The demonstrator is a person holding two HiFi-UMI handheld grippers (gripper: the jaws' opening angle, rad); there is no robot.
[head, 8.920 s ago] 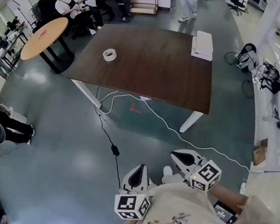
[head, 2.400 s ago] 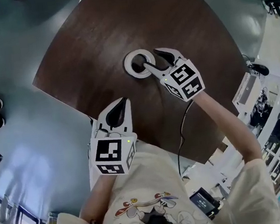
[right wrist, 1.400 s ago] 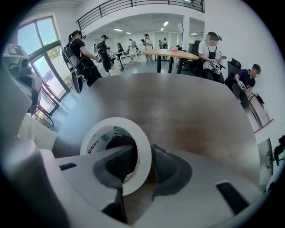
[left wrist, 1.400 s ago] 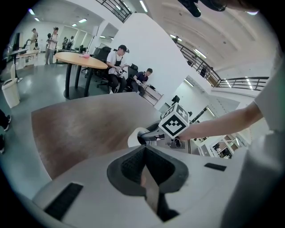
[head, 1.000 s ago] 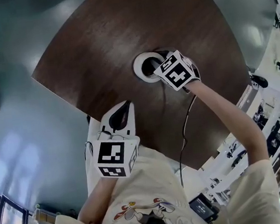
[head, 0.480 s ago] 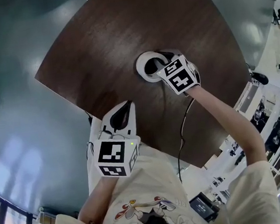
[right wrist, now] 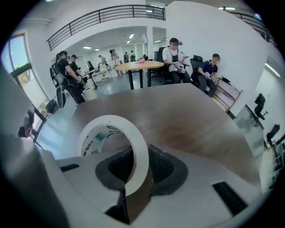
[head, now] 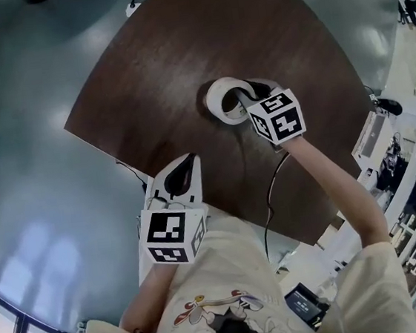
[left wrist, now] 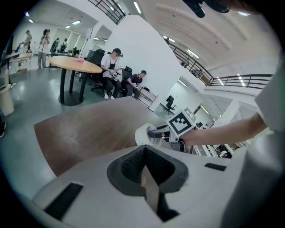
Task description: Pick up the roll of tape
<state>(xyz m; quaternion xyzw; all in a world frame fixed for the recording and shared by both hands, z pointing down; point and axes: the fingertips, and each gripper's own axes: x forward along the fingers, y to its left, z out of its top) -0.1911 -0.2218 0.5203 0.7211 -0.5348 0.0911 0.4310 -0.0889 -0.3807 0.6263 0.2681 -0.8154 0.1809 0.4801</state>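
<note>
The roll of tape (head: 223, 102), a white ring with print inside its core, hangs tilted on edge just above the dark brown table (head: 179, 46). My right gripper (head: 243, 95) is shut on its wall, one finger inside the ring and one outside. The right gripper view shows the roll (right wrist: 139, 156) standing up between the pads of my right gripper (right wrist: 136, 176), over the table (right wrist: 178, 111). My left gripper (head: 180, 167) hovers shut and empty by the table's near edge. From the left gripper view (left wrist: 144, 167) the roll (left wrist: 141, 134) is ahead.
A round orange table (right wrist: 138, 65) and seated people (right wrist: 176, 55) are beyond the table's far side. A cable (head: 268, 200) hangs below the near edge, and a white power strip (head: 132, 6) lies on the floor. The grey floor surrounds the table.
The roll lay flat on the table; now it is lifted and tipped on edge in my right gripper, which has risen and rolled. My left gripper has risen slightly.
</note>
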